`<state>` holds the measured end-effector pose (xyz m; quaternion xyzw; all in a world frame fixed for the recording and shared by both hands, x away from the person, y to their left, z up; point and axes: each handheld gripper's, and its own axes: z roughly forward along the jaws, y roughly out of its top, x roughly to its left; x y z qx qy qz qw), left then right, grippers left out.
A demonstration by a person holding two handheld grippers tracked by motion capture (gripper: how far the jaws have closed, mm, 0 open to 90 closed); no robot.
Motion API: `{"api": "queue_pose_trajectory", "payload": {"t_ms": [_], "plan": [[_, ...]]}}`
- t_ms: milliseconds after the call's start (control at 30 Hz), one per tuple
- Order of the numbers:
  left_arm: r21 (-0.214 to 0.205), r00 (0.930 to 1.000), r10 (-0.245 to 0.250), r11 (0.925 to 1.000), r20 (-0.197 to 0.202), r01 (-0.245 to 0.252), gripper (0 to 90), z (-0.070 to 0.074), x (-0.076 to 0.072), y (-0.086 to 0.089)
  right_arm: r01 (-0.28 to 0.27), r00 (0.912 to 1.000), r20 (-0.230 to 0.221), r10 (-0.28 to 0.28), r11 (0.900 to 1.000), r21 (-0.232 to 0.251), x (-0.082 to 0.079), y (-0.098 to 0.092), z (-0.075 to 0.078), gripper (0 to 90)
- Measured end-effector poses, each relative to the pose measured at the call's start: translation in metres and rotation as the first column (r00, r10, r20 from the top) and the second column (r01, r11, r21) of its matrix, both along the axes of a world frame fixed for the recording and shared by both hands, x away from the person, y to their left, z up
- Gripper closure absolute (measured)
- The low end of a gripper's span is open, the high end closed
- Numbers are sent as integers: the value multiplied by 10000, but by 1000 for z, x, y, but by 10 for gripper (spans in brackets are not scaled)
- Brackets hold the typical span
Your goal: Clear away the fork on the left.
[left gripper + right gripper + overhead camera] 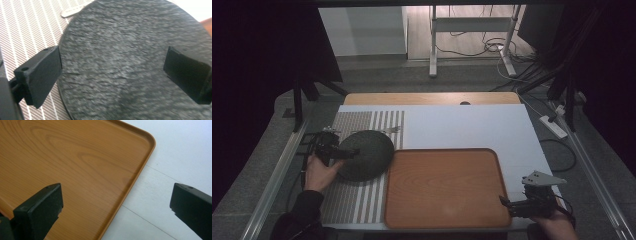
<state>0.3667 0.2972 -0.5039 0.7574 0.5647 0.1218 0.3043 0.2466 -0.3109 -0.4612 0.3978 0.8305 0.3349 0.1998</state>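
The slate plate [366, 155] lay on the striped mat [357, 200], left of the tray [444, 189]. My left tool [354, 154] hung released over its near-left rim. It looked stiff, heavy, brittle: grip the rim. My right tool [504, 201] was released too.

Dark round plate [130, 62]: cut off by the bottom and right edges in the left gripper view, surface smeared with blur.
Metal piece [72, 11]: mostly hidden behind the plate rim, kind cannot be told.
Wooden tray [75, 165]: cropped at top, left and bottom in the right gripper view.
Right hand [557, 225]: cut off at the bottom edge of the high view.
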Motion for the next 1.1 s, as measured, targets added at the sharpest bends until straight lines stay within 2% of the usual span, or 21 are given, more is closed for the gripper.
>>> {"api": "queue_pose_trajectory", "payload": {"t_ms": [167,300,433,633,733,867,967,1100], "plan": [[92,9999,169,9998,-9,-169,15,-1,13,4,18,10000,-17,-18,10000,5,0,0,0,0],[-88,9998,213,9997,15,-213,11,-1,25,8,17,10000,-34,-17,10000,-5,0,0,0,0],[-73,9997,237,9997,-55,-238,12,-2,37,10,2,10000,-43,-2,10000,-15,0,0,0,0],[-13,9986,480,9988,-236,-481,51,-3,52,12,3,10000,-46,-3,10000,-41,0,0,0,0],[-49,9969,718,9974,-334,-721,128,-2,59,13,-1,10000,-59,1,10000,-46,0,0,0,0],[-57,9961,748,9972,-461,-752,267,0,69,17,-82,9999,-120,80,9999,-136,1,1,-1,0],[130,9941,922,9957,-575,-917,428,0,75,18,-127,9999,-117,125,9998,-183,0,2,-1,0],[45,9939,807,9967,-745,-806,660,0,84,19,-10,10000,-78,9,9999,-132,0,1,0,0]]}}
